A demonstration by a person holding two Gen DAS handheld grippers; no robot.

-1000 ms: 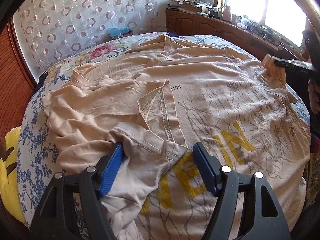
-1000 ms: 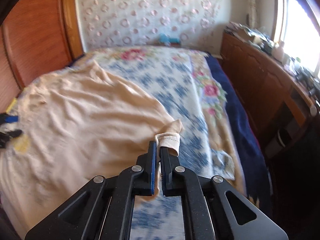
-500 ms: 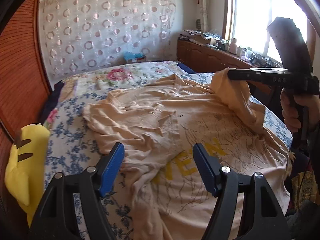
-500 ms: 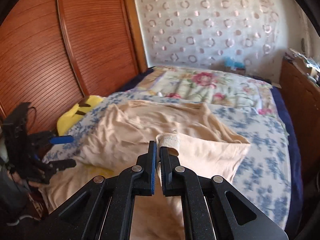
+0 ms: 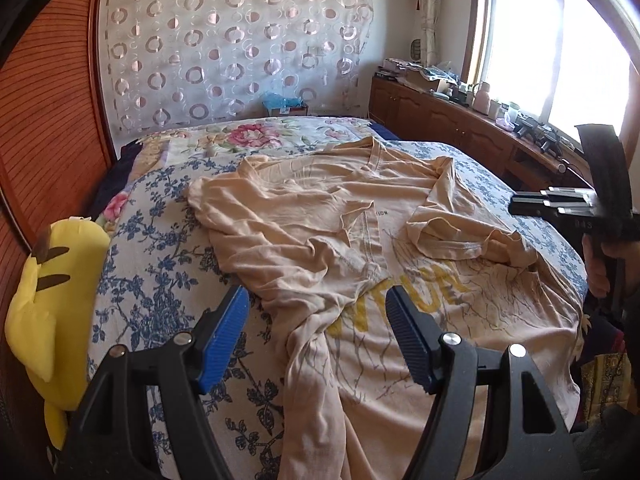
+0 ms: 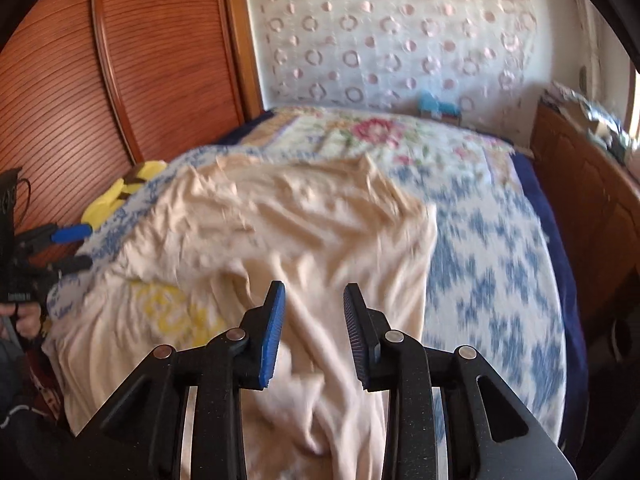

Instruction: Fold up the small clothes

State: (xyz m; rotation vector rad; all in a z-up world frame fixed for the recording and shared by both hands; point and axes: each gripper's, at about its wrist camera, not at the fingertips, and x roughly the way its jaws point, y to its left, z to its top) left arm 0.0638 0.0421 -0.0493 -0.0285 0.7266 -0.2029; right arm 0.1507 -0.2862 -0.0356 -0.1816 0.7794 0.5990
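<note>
My right tool (image 6: 314,330), which pinched the peach T-shirt's (image 5: 360,248) sleeve a second ago, is opening above it, now folded inward on the bed (image 5: 160,240); my left tool (image 5: 316,336) hovers open, empty.

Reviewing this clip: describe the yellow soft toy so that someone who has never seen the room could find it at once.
Start at the bed with its blue-flowered cover, where the peach T-shirt lies spread. Follow the bed's edge towards the reddish wooden wall panel. The plush toy sits wedged there: the only bright yellow thing, with dark brown stripes.
</note>
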